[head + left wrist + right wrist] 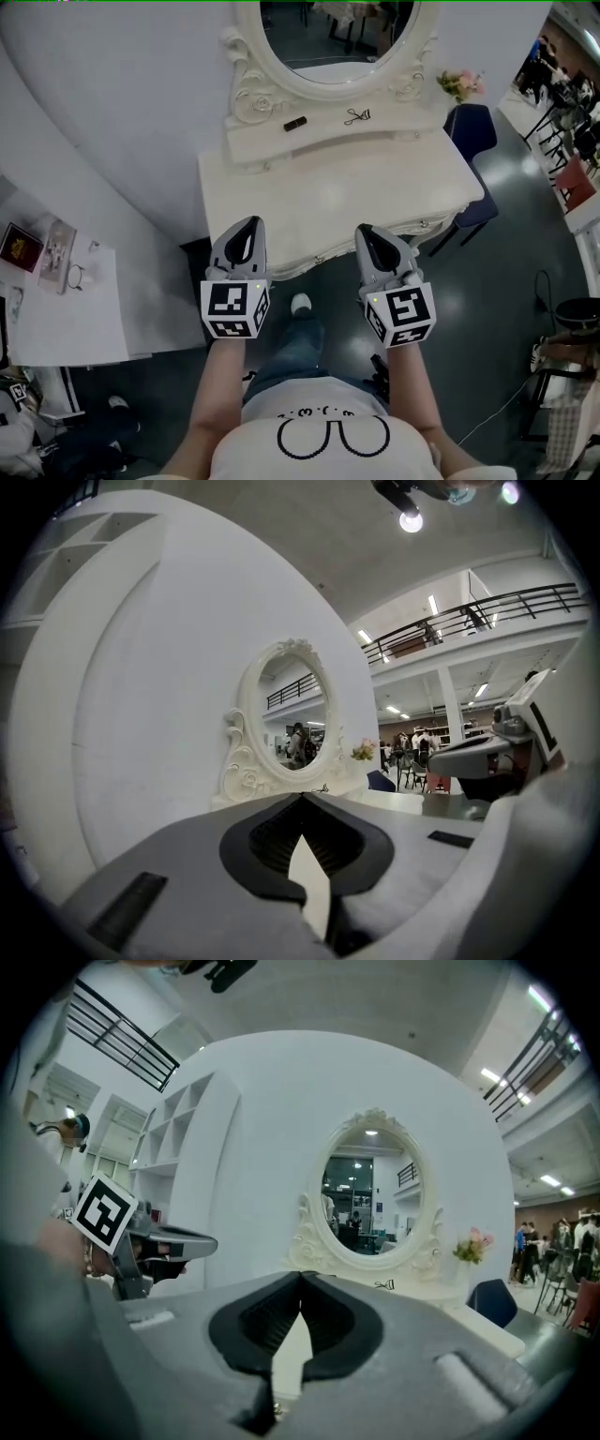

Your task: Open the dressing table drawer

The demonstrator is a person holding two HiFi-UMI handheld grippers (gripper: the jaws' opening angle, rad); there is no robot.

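Holds left gripper (250,223) and right gripper (367,229) side by side, pointing forward, jaws together, nothing between fingers (248,1326).

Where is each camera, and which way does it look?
Head view: on the person's head, looking down at the dressing table; arms, legs, left tool, right tool show.
Left gripper view: on the left tool, facing the mirror; its shut jaws, right tool show.
Right gripper view: on the right tool, facing the mirror; its jaws, left tool show.
Gripper views share mirror, flowers.
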